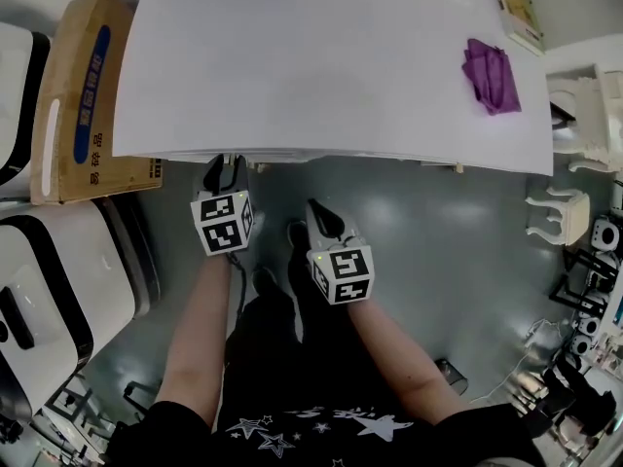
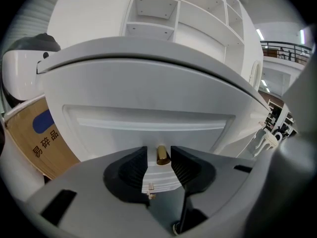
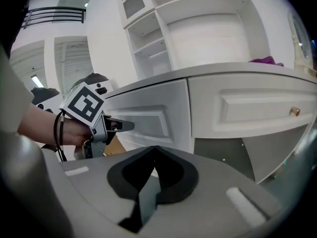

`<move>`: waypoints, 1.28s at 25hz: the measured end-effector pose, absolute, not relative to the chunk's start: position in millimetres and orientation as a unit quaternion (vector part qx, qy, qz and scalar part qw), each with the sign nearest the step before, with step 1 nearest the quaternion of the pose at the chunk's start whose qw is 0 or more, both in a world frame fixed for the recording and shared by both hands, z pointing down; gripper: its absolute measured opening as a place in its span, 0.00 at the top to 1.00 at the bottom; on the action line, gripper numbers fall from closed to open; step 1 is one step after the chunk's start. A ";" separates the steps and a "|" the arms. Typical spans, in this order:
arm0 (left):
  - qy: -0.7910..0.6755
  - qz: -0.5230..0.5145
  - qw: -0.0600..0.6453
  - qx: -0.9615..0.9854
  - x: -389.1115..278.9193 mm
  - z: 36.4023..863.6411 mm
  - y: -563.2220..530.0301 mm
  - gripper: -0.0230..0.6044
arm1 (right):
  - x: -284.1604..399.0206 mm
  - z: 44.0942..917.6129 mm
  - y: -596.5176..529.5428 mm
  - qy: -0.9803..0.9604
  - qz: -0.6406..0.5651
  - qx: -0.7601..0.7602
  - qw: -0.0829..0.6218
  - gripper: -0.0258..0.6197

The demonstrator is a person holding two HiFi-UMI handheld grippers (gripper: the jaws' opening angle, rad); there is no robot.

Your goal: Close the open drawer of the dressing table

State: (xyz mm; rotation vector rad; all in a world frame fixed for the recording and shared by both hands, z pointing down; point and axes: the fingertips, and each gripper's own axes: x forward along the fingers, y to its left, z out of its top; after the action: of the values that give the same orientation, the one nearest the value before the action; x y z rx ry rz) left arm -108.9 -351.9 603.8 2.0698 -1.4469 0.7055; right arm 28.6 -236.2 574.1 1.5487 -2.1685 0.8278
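The white dressing table [image 1: 321, 56] fills the top of the head view. My left gripper [image 1: 225, 165] points at the left drawer front [image 2: 148, 123], just under the tabletop edge. Its jaws stand open with the drawer's small gold knob [image 2: 163, 154] between the tips, and no grip on it shows. How far this drawer stands out I cannot tell. In the right gripper view, the left gripper [image 3: 124, 125] reaches the same drawer front [image 3: 148, 118]. My right gripper [image 1: 319, 214] hangs lower, apart from the table, with its jaws [image 3: 155, 148] shut on nothing.
A second drawer with a gold knob [image 3: 294, 111] lies to the right. A purple cloth [image 1: 492, 74] rests on the tabletop. A cardboard box [image 1: 78, 95] and white rounded units [image 1: 49, 290] stand at the left. A small white stool [image 1: 560, 212] is at the right.
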 end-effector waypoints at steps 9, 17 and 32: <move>-0.502 0.211 0.255 0.799 -119.2 548.9 -314.5 0.72 | 23.6 517.1 -218.4 -0.755 0.251 0.590 0.139 0.96; -0.470 0.127 0.218 0.846 -133.8 448.8 -259.8 0.79 | 9.3 431.2 -174.6 -0.763 0.209 0.603 0.097 0.96; -0.483 0.084 0.160 0.857 -163.3 341.5 -162.7 0.88 | 1.2 331.9 -131.1 -0.794 0.177 0.581 0.035 0.96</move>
State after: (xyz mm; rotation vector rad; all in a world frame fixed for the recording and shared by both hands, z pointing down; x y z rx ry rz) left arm -163.3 -162.7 341.5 2.4485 -1.3799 0.2399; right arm 1.2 -131.1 331.9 1.7854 -2.4401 0.5426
